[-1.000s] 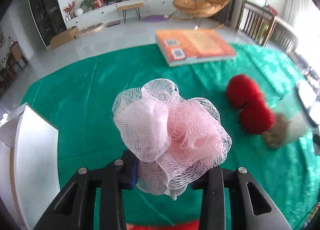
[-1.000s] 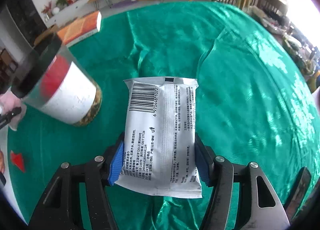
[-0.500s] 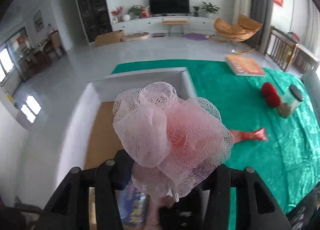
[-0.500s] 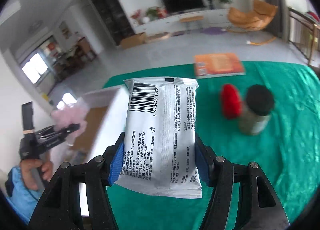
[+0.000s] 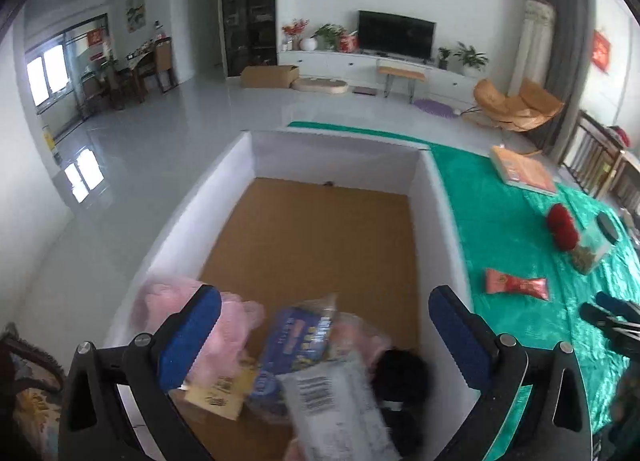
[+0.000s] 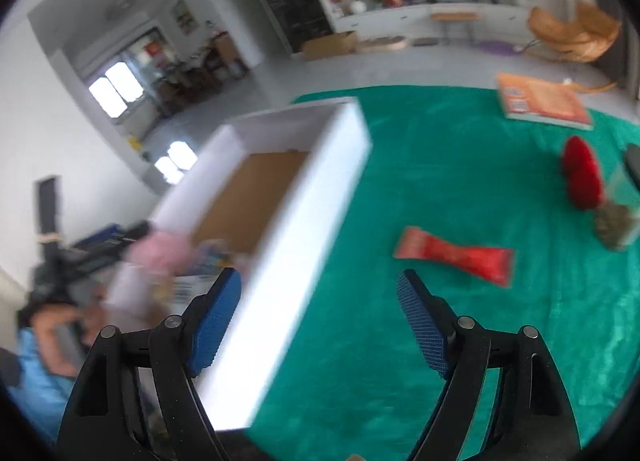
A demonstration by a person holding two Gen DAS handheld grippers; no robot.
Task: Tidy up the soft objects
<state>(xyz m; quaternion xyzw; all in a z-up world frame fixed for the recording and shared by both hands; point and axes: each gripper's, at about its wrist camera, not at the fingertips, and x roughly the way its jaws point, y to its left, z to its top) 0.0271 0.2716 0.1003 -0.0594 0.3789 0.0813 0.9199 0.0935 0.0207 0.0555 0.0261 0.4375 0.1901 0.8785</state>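
both loads have dropped into the white box (image 5: 440,197): pink puff (image 5: 168,301) and wipes pack (image 5: 336,401). left gripper (image 5: 324,345) and right gripper (image 6: 320,325) are opening, empty. red packet (image 6: 456,255) lies crosswise ahead-right of the right gripper, the nearer one

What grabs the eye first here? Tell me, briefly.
The white box with its brown floor, at the edge of the green cloth, soft packets heaped in its near end. The left gripper gapes over them, jaws opening, nothing between. Out on the cloth lies a red packet.

The cloth (image 5: 500,221) looks a shiny green fabric; the box (image 5: 440,229) has matt white walls (brown cardboard floor); the packet (image 6: 456,255) is glossy.
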